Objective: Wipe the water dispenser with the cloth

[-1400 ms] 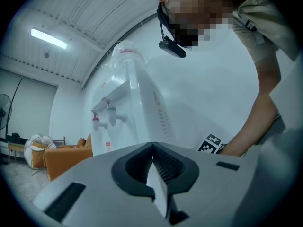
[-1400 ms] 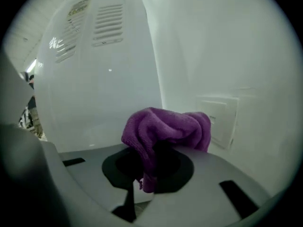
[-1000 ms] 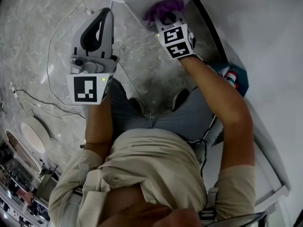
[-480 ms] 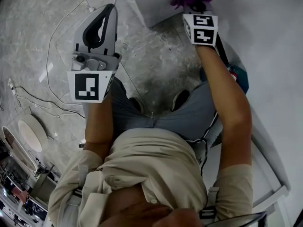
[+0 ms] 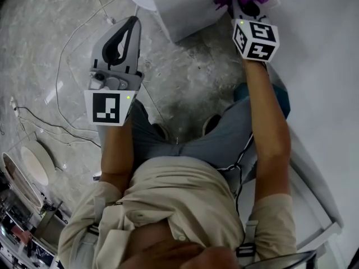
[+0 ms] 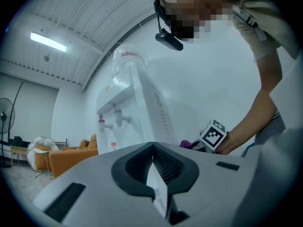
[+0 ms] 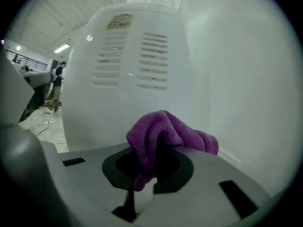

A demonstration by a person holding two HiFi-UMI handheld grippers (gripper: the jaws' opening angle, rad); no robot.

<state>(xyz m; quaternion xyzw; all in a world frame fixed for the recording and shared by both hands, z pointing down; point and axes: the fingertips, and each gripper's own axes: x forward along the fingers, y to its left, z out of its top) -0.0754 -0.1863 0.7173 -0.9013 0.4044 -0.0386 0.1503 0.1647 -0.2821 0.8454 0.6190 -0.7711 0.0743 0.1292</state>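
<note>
Gripping purple cloth (image 7: 163, 129), R gripper (image 7: 147, 163) faces dispenser (image 7: 94, 110) vents (image 7: 152, 60); L gripper (image 6: 153, 161) jaws together, empty, sees taps (image 6: 110, 121).

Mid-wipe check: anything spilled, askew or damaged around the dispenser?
Nothing stands out. The right gripper is shut on the purple cloth at the vented panel of the water dispenser; no spill or damage shows. Loose cables trail across the floor.
</note>
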